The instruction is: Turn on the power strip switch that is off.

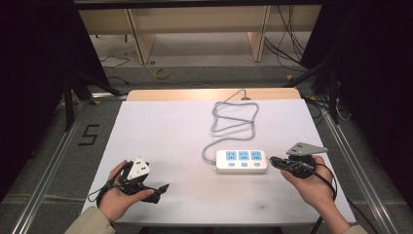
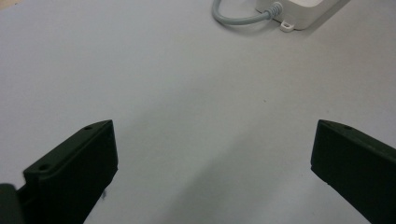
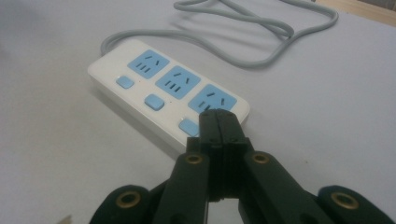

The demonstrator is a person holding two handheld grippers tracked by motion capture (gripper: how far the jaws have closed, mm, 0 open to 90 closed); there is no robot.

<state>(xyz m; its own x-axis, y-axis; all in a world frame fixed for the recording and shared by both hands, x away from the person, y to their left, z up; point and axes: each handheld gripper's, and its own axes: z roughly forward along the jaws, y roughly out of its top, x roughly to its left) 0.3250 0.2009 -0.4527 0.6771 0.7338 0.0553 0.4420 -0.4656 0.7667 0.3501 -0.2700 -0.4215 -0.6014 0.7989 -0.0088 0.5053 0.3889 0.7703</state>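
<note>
Item under inspection: a white plastic power strip point(image 1: 241, 161) with three blue sockets and three blue push buttons, lying flat on the white tabletop point(image 1: 160, 131). It sits directly ahead of the right gripper point(image 1: 272, 160), whose jaws are pressed fully together with nothing between them; in the right gripper view their joined tip point(image 3: 218, 122) stands just over the strip's nearest end, beside the closest blue button point(image 3: 189, 126). Contact cannot be confirmed.

The left gripper point(image 1: 163, 187) rests well apart from the strip, jaws spread wide and empty, the strip's cable end point(image 2: 299, 14) lying far ahead of it.

Handling assessment: the housing appears rigid, light and smooth, so it is likely to skid on the tabletop under a sideways push. The grey cord point(image 1: 234, 114), looped beyond the strip, is limp and would drag. Best hold, in my judgement, is across the short width of the housing, at mid-length or at the end near the right gripper. Buttons likely need a straight downward press with a closed tip; steadying the far end with the left gripper is advisable.
</note>
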